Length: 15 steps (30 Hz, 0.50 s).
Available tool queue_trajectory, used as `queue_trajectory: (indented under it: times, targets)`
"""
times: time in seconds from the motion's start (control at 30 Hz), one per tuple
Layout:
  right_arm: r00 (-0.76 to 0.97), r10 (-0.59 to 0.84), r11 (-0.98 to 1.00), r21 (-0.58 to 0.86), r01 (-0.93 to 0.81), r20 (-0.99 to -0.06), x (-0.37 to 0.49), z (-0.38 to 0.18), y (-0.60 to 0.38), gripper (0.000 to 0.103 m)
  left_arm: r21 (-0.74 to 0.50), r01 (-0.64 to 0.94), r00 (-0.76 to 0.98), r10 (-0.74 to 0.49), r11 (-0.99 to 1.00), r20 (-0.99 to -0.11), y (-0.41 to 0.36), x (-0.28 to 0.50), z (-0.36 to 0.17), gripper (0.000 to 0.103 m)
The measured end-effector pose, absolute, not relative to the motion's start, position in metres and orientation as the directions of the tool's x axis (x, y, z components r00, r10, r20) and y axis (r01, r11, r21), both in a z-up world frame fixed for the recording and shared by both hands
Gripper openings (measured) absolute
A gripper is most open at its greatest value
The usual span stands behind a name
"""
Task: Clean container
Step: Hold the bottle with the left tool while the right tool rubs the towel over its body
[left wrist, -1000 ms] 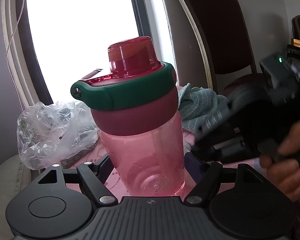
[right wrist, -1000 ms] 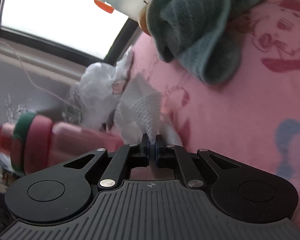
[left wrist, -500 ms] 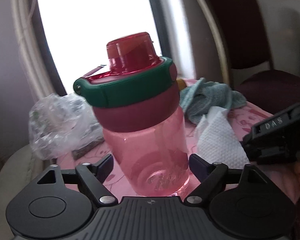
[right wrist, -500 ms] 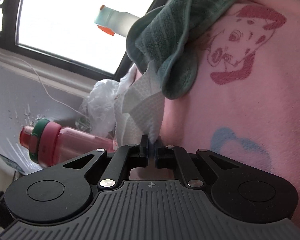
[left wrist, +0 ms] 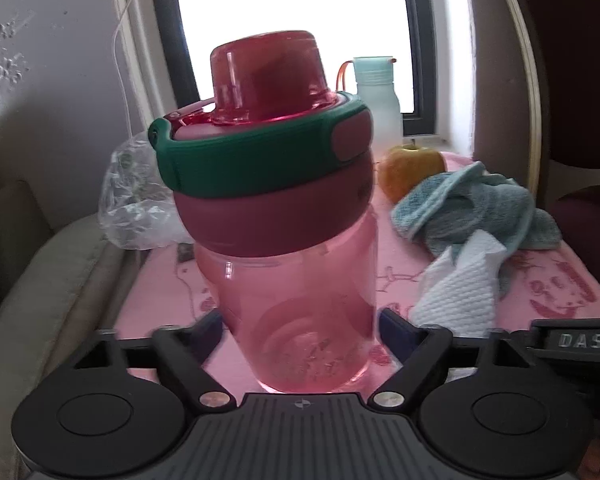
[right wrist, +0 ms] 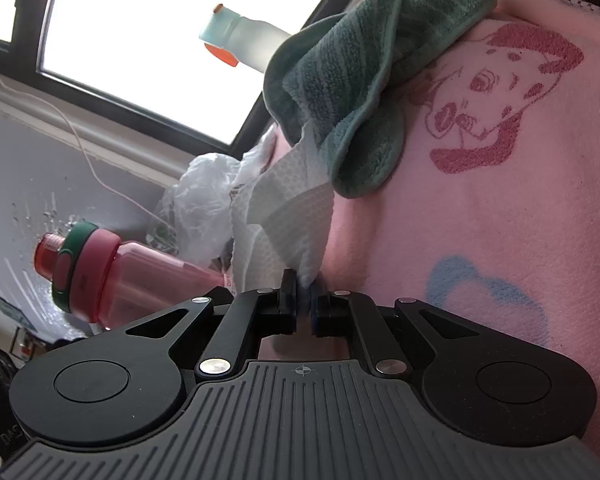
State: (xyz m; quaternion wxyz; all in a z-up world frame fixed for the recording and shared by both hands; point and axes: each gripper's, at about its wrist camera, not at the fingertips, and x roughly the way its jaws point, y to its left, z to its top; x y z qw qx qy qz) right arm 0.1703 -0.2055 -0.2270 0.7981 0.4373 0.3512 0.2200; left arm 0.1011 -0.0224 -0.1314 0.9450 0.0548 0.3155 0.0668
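A pink see-through bottle [left wrist: 296,280] with a green band and a red cap stands slightly tilted over the pink cloth. My left gripper [left wrist: 300,324] is shut on the bottle's base, one finger on each side. The right wrist view shows the same bottle [right wrist: 112,276] at the left. My right gripper [right wrist: 304,304] is shut on a corner of a white paper towel [right wrist: 284,216]. In the left wrist view, that paper towel [left wrist: 460,292] hangs just right of the bottle, apart from it. The right gripper's body [left wrist: 572,344] shows at the lower right edge.
A teal towel [left wrist: 476,208] lies bunched on the pink printed cloth [right wrist: 500,208]. Behind it sit a yellow apple [left wrist: 412,168] and a white bottle [left wrist: 376,96] by the window. A crumpled plastic bag [left wrist: 136,204] lies at the left, and a chair back [left wrist: 560,80] rises at the right.
The right gripper has dropped low and to the right, and the paper towel in it now shows beside the bottle. The left view has swung, revealing the apple and white bottle.
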Motion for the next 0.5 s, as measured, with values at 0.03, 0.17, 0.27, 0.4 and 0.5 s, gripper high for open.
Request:
queue_trajectory:
  times: [0.03,0.17,0.27,0.4,0.5]
  targets:
    - [0.658,0.657,0.523,0.851,-0.046,-0.368,0.17,-0.227,-0.206,0.008,0.15,-0.07,0.794,0.146,0.986,-0.59,-0.021,0.101,-0.132,0.074]
    - [0.671,0.646,0.538,0.84,-0.064,-0.363,0.166,-0.224,-0.206,0.016,0.186,0.091,0.805,0.038,0.978,-0.592,-0.01,0.098,-0.133,0.073]
    - [0.693,0.622,0.568,0.82,-0.078,-0.365,0.164,-0.219,-0.204,0.022,0.177,0.227,0.801,-0.08,0.958,-0.593,0.005,0.097,-0.133,0.073]
    - [0.721,0.576,0.616,0.785,-0.073,-0.385,0.166,-0.212,-0.197,0.009,0.109,0.331,0.784,-0.209,0.937,-0.585,0.029,0.098,-0.134,0.072]
    - [0.731,0.563,0.643,0.761,-0.093,-0.386,0.163,-0.2,-0.192,0.006,0.112,0.37,0.778,-0.241,0.922,-0.58,0.033,0.097,-0.135,0.072]
